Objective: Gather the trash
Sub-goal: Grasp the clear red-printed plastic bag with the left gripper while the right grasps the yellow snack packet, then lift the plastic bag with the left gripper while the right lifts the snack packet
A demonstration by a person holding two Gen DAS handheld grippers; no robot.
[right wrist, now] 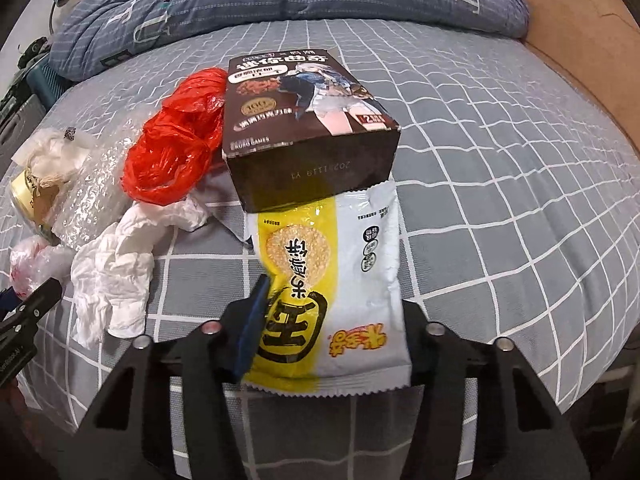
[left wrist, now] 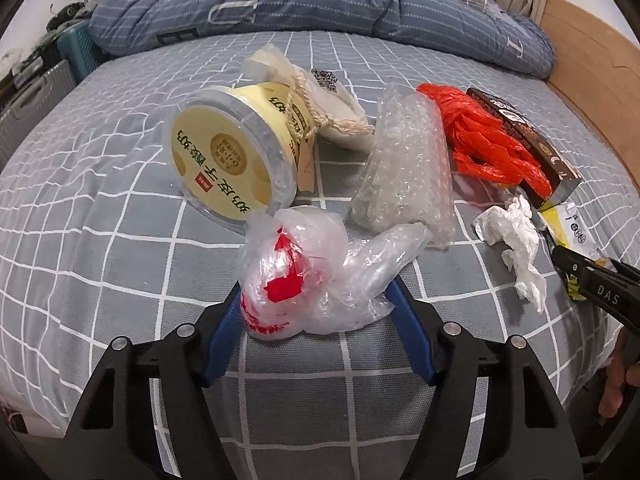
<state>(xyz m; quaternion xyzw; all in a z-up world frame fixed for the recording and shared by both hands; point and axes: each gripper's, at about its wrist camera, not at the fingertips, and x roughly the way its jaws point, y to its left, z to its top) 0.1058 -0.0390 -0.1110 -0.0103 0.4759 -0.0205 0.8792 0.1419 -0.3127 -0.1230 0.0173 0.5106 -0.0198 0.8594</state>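
On the grey checked bed sheet [left wrist: 120, 240] lies a heap of trash. A crumpled clear plastic bag with red print [left wrist: 304, 280] sits between the blue fingers of my left gripper [left wrist: 314, 300], which touch it on both sides. My right gripper [right wrist: 332, 320] is shut on a yellow-and-white snack packet [right wrist: 344, 272]; its right finger is hidden behind the packet. The packet's far end lies under a brown box [right wrist: 308, 120]. Nearby are a white tissue [right wrist: 116, 272], a red plastic bag [right wrist: 176, 148], bubble wrap [left wrist: 404, 168] and a yellow tub [left wrist: 224, 152] on its side.
A cloth pouch [left wrist: 336, 112] lies behind the tub. A blue quilt [left wrist: 320, 8] is bunched across the far side of the bed. A wooden bed frame [left wrist: 592, 72] runs along the right, and a suitcase [left wrist: 32, 100] stands at the far left.
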